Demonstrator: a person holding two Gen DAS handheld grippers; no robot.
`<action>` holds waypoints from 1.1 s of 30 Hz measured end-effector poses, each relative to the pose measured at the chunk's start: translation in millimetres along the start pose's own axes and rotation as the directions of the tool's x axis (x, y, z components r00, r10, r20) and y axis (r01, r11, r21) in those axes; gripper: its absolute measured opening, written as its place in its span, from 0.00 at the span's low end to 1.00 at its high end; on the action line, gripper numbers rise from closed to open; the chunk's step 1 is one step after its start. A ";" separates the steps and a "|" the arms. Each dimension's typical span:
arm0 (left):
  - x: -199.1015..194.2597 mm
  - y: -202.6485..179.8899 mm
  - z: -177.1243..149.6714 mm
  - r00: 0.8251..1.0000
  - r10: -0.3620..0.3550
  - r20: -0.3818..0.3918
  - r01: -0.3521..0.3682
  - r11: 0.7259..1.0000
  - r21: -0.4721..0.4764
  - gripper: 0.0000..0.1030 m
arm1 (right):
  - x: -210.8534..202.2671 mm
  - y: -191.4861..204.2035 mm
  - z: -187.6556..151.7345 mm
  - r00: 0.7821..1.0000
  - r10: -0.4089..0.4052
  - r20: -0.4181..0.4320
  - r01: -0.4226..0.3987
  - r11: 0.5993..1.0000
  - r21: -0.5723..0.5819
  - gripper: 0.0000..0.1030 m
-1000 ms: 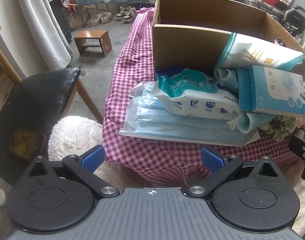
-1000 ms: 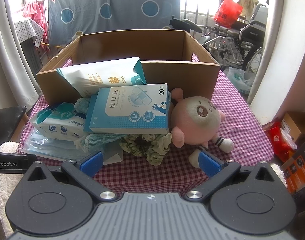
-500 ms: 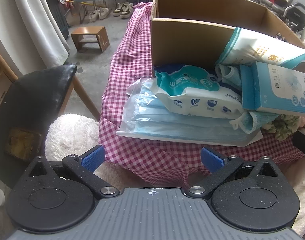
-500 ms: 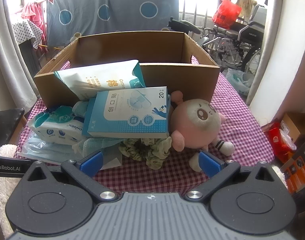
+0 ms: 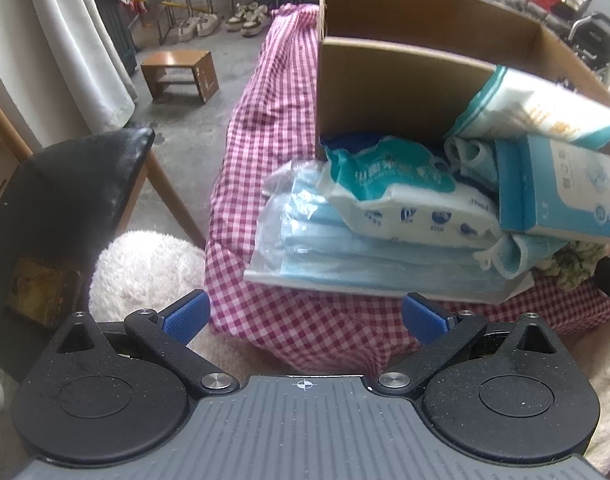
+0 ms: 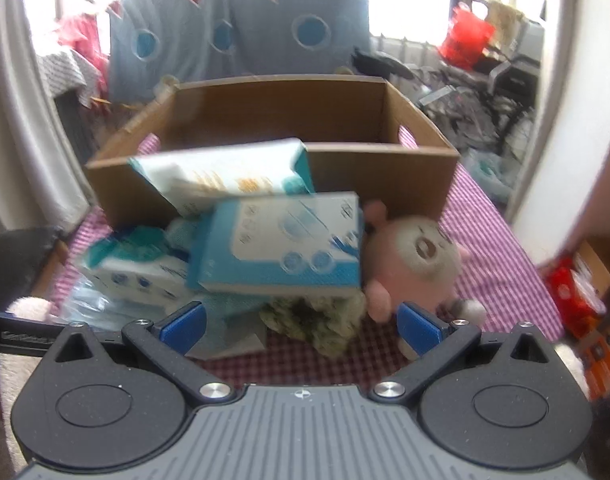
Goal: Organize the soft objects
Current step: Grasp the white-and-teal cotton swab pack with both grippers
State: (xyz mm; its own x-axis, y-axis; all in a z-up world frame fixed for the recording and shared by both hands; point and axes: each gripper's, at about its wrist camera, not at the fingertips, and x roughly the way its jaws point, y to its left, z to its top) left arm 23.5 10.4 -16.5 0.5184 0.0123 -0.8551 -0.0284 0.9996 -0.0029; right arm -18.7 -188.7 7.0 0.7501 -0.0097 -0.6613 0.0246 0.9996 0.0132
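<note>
Packs (image 5: 409,208) and other soft things lie in a heap on the checked cloth (image 5: 261,128), just in front of the cardboard box (image 5: 389,92), which looks empty, so I judge the sorting has not begun. From the left wrist, a wipes pack rests on a flat bag of masks (image 5: 345,256), and a blue carton (image 5: 561,196) leans on them; the bag is lowest because it is flat and wide. The left gripper (image 5: 303,316) hangs before the table edge with its jaws spread and nothing between them, probably ready for the masks. From the right wrist, blurred, the carton (image 6: 281,240) tops the heap, a pink doll (image 6: 417,256) lies against the box wall, and a green scrunchie (image 6: 317,320) sits in front. The right gripper (image 6: 301,324) is also wide apart and empty, near the scrunchie.
</note>
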 end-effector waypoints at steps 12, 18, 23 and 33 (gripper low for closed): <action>-16.4 24.9 11.8 0.912 -0.290 0.290 0.304 0.953 -0.004 1.00 | -27.1 -8.4 21.7 0.968 0.082 0.236 -0.068 0.995 -0.067 1.00; -25.3 12.6 25.2 0.840 -0.382 0.386 0.369 0.923 0.110 0.99 | -26.7 -37.0 41.9 0.943 0.149 0.296 -0.171 0.984 0.051 1.00; -24.5 -11.7 37.2 0.816 -0.404 0.414 0.330 0.913 0.242 0.94 | -19.6 -52.8 59.3 0.931 0.204 0.302 -0.234 0.970 0.064 0.91; -10.0 -27.9 59.4 0.804 -0.490 0.336 0.398 0.865 0.306 0.63 | 13.7 -76.1 79.0 0.914 0.373 0.158 -0.395 0.907 0.145 0.55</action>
State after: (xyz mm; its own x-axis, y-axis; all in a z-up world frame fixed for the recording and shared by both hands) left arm 69.9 -16.1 22.9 0.7185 -0.4708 -0.5120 0.4434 0.8772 -0.1843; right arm 41.8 -267.0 56.2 0.7995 0.3597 -0.4810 -0.1782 0.9069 0.3818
